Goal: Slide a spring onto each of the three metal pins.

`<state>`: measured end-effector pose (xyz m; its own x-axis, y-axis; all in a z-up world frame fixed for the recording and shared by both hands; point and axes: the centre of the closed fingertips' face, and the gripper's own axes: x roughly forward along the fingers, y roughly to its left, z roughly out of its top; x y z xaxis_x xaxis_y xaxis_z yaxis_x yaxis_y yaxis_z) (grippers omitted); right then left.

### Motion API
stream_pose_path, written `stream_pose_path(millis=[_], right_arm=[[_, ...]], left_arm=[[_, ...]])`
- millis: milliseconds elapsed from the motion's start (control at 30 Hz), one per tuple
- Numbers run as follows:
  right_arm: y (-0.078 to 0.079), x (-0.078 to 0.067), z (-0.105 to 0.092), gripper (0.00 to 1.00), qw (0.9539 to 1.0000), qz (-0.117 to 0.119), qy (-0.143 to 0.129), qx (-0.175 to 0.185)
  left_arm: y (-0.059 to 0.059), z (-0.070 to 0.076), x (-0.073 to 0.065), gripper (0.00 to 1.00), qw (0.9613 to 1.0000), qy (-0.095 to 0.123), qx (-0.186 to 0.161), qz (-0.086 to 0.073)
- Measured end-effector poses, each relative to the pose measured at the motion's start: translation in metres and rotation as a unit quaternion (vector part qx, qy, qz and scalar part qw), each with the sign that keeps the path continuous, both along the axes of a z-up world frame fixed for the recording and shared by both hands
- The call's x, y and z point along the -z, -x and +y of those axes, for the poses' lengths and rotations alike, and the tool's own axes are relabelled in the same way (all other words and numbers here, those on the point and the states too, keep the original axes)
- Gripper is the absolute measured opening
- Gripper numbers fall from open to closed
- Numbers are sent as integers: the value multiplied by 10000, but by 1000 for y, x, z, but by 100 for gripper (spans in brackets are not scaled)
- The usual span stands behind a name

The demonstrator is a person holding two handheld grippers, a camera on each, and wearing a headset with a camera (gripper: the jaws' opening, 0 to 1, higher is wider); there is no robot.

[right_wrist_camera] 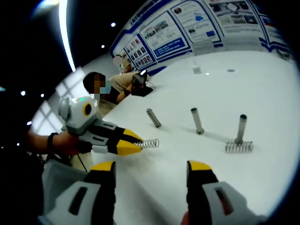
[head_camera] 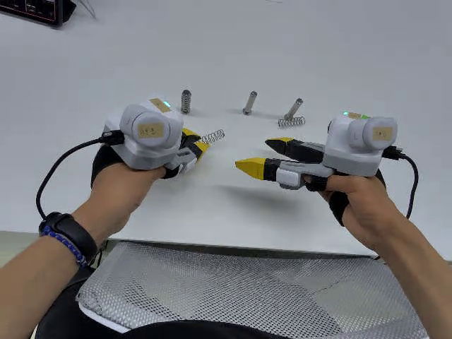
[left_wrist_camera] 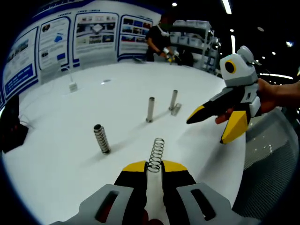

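Observation:
Three metal pins stand upright on the white table. The left pin (head_camera: 186, 101) (left_wrist_camera: 101, 139) (right_wrist_camera: 153, 118) wears a spring. The middle pin (head_camera: 249, 102) (left_wrist_camera: 150, 109) (right_wrist_camera: 197, 121) and the right pin (head_camera: 293, 109) (left_wrist_camera: 174, 100) (right_wrist_camera: 241, 128) are bare. A loose spring (head_camera: 291, 122) (right_wrist_camera: 239, 146) lies at the right pin's base. My left gripper (head_camera: 199, 145) (left_wrist_camera: 154, 165) is shut on another spring (head_camera: 213, 135) (left_wrist_camera: 156, 153) (right_wrist_camera: 149, 143), which sticks out forward past its tips. My right gripper (head_camera: 265, 156) (right_wrist_camera: 152, 168) stands open and empty, in front of the right pin.
A dark box (head_camera: 39, 10) sits at the table's far left corner. A grey mesh chair (head_camera: 247, 289) lies below the table's front edge. People sit behind the table (right_wrist_camera: 108, 84) and posters (left_wrist_camera: 70, 37) line the wall.

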<state>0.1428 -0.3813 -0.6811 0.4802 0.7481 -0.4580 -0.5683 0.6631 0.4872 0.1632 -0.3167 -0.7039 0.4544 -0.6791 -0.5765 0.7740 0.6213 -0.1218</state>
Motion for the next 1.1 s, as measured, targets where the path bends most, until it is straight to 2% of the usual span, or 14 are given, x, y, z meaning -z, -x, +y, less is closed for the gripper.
stream_pose_path(millis=[267, 400, 500, 600, 800, 867, 1000, 1100], right_arm=[[-12, -8, 9, 56, 9987, 98, -471, 145], [-14, -8, 13, 51, 9981, 130, -581, 123], [-13, -9, 19, 48, 9967, 232, -772, 59], [-13, -8, 23, 44, 9963, 254, -820, 41], [-16, -14, 30, 36, 9916, 364, -1238, 98], [-17, -15, 32, 31, 9900, 424, -1344, 87], [-15, -16, 34, 26, 9891, 462, -1399, 36], [-14, -17, 36, 23, 9881, 499, -1452, -12]], left_arm=[[3, 2, -13, 11, 9999, 34, 90, -105], [5, 1, -19, 11, 9998, 50, 130, -151], [6, -1, -24, 11, 9997, 81, 159, -190], [7, -4, -27, 11, 9995, 113, 186, -213], [11, -8, -31, 11, 9991, 112, 285, -284], [14, -11, -33, 11, 9983, 108, 422, -384], [17, -15, -36, 11, 9977, 119, 498, -432], [16, -16, -38, 11, 9975, 136, 506, -467]])
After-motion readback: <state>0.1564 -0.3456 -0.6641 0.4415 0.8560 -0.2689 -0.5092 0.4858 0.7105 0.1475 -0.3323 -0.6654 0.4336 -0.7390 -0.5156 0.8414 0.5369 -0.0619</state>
